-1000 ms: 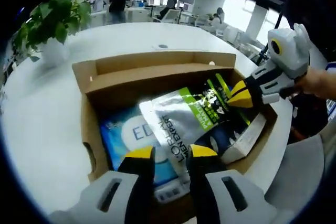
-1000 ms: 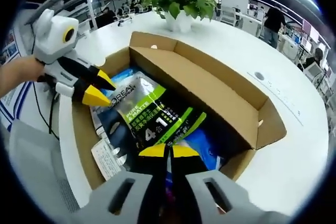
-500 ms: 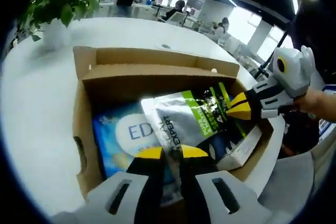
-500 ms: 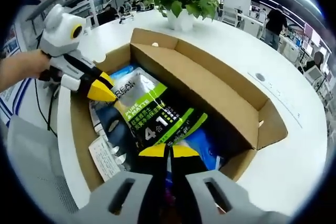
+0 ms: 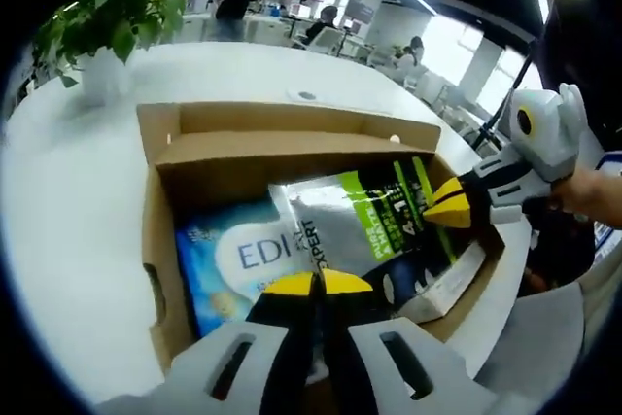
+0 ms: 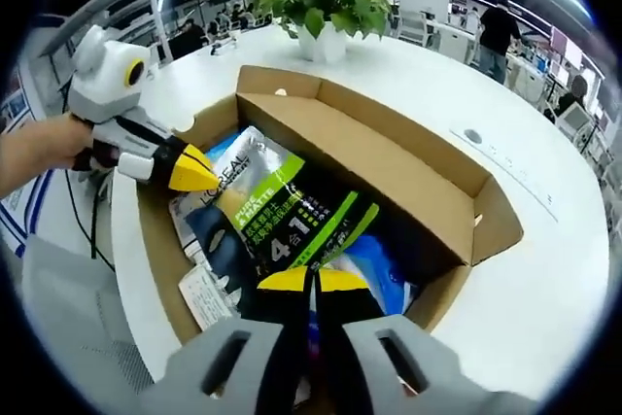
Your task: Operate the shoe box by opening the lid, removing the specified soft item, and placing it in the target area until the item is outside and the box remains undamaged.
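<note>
The open brown cardboard shoe box point(image 5: 155, 230) is sitting on a white round table point(image 5: 68, 211), its lid flap point(image 6: 389, 157) standing up along the far side. Inside it a soft silver, black and green printed pouch point(image 5: 360, 225) is lying slanted over the other contents, and both grippers are gripping it at opposite ends.

In the left gripper view, the left gripper point(image 5: 317, 284) is showing its yellow-tipped jaws pressed together on the pouch's near silver edge. The right gripper point(image 5: 445, 203), held by a hand point(image 5: 593, 191), is coming in from the right with its tips pinched on the pouch's green and black end, close to the box's right wall.

In the right gripper view, the right gripper point(image 6: 312, 280) is closing its jaws on the pouch's point(image 6: 282, 221) near lower edge, and the left gripper point(image 6: 194, 170) is meeting the pouch's silver top corner inside the box's left wall.

Under the pouch a light blue soft pack with white lettering point(image 5: 233, 259) is lying flat on the box floor, and a white printed card or small carton point(image 5: 447, 284) is sticking out at the box's right end. The box walls are surrounding the pouch on every side. A green potted plant in a white pot point(image 5: 102, 31) is standing on the table beyond the box.
</note>
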The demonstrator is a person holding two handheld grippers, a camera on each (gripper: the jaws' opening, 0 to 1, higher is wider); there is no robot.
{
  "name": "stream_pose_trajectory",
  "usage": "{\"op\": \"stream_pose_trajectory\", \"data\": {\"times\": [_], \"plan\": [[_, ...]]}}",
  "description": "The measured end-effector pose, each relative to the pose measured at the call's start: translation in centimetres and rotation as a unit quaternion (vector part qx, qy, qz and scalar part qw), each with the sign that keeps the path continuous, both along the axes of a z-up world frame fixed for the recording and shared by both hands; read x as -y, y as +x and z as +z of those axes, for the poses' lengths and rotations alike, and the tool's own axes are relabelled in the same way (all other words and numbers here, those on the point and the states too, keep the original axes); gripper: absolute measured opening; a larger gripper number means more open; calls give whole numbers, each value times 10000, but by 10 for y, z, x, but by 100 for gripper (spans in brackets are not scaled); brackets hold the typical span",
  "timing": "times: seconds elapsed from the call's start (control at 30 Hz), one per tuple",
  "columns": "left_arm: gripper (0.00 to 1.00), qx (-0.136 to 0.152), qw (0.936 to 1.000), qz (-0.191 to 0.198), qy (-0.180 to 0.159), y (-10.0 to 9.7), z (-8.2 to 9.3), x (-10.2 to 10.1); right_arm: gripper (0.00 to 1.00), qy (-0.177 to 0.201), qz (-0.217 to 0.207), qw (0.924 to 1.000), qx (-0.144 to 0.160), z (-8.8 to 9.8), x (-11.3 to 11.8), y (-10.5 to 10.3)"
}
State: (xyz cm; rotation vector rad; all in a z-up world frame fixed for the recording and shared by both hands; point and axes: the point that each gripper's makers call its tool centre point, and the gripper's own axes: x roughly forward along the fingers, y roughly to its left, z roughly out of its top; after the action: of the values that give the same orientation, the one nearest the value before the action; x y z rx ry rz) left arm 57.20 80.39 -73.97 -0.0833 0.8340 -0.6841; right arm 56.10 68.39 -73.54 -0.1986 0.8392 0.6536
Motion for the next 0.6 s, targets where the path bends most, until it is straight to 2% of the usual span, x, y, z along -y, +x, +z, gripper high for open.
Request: {"op": "stream_pose_trajectory", "data": {"times": [0.3, 0.6], "plan": [[0, 166, 9999, 18, -7, 1, 17, 1, 0, 122, -97, 9998, 132, 15, 1, 0], [0, 335, 9994, -64, -2, -1, 32, 11, 0, 232, -259, 9989, 300, 33, 11, 1]]}}
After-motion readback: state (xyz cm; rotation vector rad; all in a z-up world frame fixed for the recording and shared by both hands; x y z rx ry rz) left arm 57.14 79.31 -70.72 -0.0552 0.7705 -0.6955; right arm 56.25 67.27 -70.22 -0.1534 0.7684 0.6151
